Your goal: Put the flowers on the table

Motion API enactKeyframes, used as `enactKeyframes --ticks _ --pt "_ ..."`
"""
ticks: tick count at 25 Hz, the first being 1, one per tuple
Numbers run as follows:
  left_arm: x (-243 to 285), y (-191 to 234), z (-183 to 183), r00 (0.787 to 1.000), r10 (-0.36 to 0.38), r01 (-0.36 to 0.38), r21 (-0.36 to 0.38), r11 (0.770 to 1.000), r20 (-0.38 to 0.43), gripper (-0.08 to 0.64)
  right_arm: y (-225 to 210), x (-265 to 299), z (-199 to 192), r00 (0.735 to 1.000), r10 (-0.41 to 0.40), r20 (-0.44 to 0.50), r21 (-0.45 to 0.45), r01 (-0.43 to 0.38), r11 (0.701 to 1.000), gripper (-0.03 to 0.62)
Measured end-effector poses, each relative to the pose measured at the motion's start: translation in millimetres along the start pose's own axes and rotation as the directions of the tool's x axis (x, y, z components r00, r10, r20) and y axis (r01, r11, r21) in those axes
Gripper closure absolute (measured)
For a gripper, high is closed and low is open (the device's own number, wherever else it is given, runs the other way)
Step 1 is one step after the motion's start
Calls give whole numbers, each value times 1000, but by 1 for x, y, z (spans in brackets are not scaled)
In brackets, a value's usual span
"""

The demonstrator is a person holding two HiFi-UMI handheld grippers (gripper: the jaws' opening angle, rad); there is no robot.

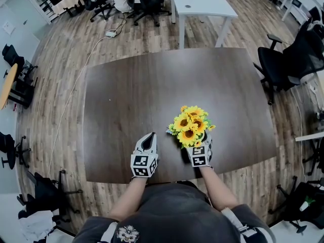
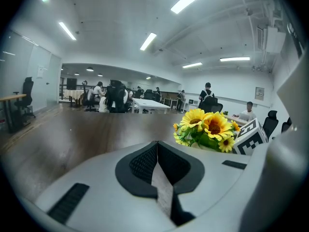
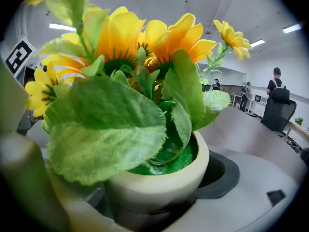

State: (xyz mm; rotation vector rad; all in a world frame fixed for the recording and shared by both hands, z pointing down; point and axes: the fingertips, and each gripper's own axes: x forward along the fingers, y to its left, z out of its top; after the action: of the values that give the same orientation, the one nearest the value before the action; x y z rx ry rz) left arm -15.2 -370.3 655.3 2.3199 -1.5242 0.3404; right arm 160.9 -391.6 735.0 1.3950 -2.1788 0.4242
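A bunch of yellow sunflowers (image 1: 190,125) with green leaves stands in a small cream pot (image 3: 159,178). My right gripper (image 1: 197,147) is shut on that pot, its jaws pressed against the pot's sides, over the near right part of the dark brown table (image 1: 147,85). I cannot tell whether the pot touches the tabletop. My left gripper (image 1: 147,142) is shut with nothing in it, a little to the left of the flowers; the sunflowers (image 2: 207,127) show at the right of the left gripper view.
Black office chairs (image 1: 286,65) stand to the right of the table, and a white desk (image 1: 200,1) behind it. A white cable (image 1: 76,85) runs over the wooden floor at the left. People sit and stand in the far background.
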Motion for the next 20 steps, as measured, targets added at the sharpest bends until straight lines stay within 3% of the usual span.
enactKeyframes --ticks 6,20 --pt "-2 -2 1 1000 3 -3 1 1000 0 552 -3 0 1 1000 12 4 44 -12 999 54" --pt "-14 -16 7 1000 -4 3 20 1000 26 552 2 -37 26 997 8 74 4 -8 1000 55"
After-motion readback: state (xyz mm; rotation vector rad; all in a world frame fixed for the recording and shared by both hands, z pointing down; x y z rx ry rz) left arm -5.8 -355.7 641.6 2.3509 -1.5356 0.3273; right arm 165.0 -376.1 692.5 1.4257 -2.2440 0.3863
